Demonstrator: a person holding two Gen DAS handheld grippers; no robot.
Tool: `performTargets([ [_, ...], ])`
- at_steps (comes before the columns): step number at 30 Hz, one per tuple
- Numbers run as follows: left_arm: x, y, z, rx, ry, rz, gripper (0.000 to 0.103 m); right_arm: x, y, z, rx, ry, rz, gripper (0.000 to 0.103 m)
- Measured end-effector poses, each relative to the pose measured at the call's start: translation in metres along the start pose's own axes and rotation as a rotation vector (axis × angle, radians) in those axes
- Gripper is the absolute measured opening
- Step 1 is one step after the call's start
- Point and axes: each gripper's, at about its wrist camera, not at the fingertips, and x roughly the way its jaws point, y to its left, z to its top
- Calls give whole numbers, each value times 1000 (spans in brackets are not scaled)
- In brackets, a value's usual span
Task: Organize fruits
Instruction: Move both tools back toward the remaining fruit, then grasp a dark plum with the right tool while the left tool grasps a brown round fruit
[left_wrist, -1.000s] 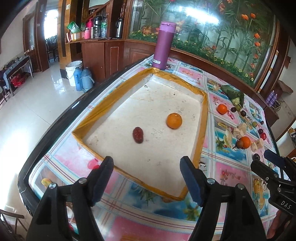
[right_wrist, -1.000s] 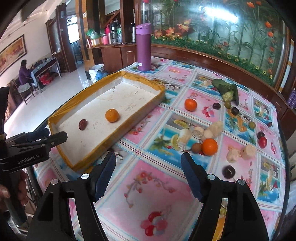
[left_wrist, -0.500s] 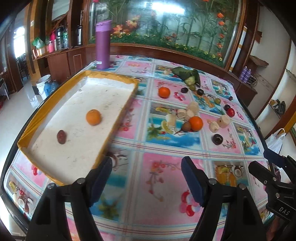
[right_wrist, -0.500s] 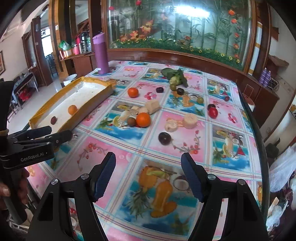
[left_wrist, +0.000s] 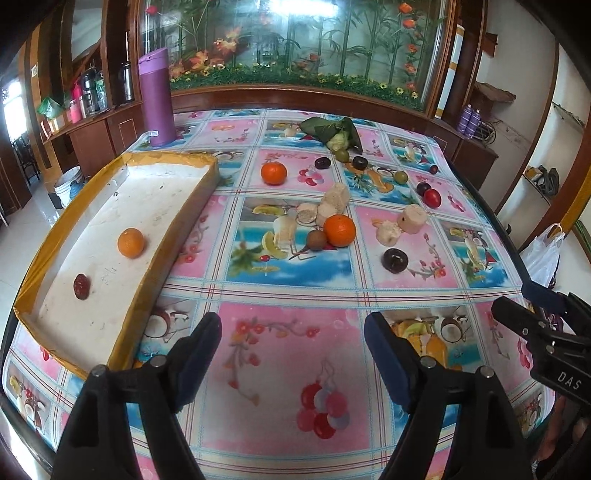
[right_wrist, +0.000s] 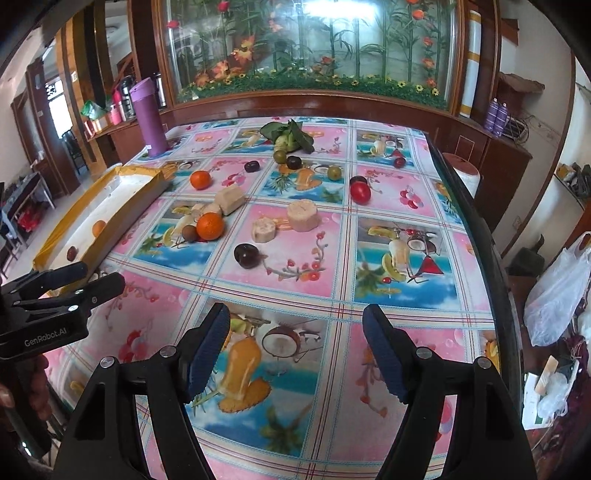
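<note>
A yellow-rimmed white tray (left_wrist: 170, 159) lies on the left of the table and holds an orange (left_wrist: 130, 242) and a dark red date (left_wrist: 81, 286). Loose fruit is scattered over the cloth: two oranges (left_wrist: 273, 173) (left_wrist: 340, 230), a dark plum (right_wrist: 246, 255), a red fruit (right_wrist: 360, 192) and several small dark and green ones. My left gripper (left_wrist: 291, 325) hangs over the near table, its jaws opening with nothing between them. My right gripper (right_wrist: 295, 314) stands open and empty to its right, short of the plum.
A purple flask (left_wrist: 157, 98) stands at the far left corner behind the tray. Pale cut chunks (left_wrist: 412, 218) and a leafy green bundle (left_wrist: 332, 131) lie among the fruit. The table's right edge drops off beside a white plastic bag (right_wrist: 554, 291).
Both grippers have swung to the right, away from the tray and toward the scattered fruit. The tray has slid to the left edge of both views. Both stay empty.
</note>
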Motion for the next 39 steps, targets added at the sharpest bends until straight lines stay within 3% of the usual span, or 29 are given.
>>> performTargets([
  [13, 20, 34, 5, -31, 58, 68, 82, 99, 28, 37, -68, 117, 134, 74],
  [15, 25, 33, 7, -25, 68, 64, 82, 108, 33, 38, -91, 118, 141, 64],
  [17, 31, 29, 12, -13, 74, 57, 82, 115, 37, 37, -112, 135, 152, 34],
  [19, 38, 22, 18, 4, 77, 47, 82, 115, 41, 36, -144, 116, 135, 25],
  [27, 77, -12, 50, 80, 84, -5, 80, 95, 21, 34, -132, 90, 139, 24],
  [28, 83, -14, 53, 88, 90, -10, 79, 96, 20, 35, -130, 91, 138, 24],
  [31, 98, -19, 59, 113, 121, -34, 59, 91, 13, 34, -121, 86, 134, 25],
  [35, 110, -23, 62, 119, 124, -104, 25, 88, 8, 35, -120, 71, 119, 25],
  [39, 107, -27, 56, 140, 99, -133, 24, 86, 4, 36, -105, 63, 124, 25],
])
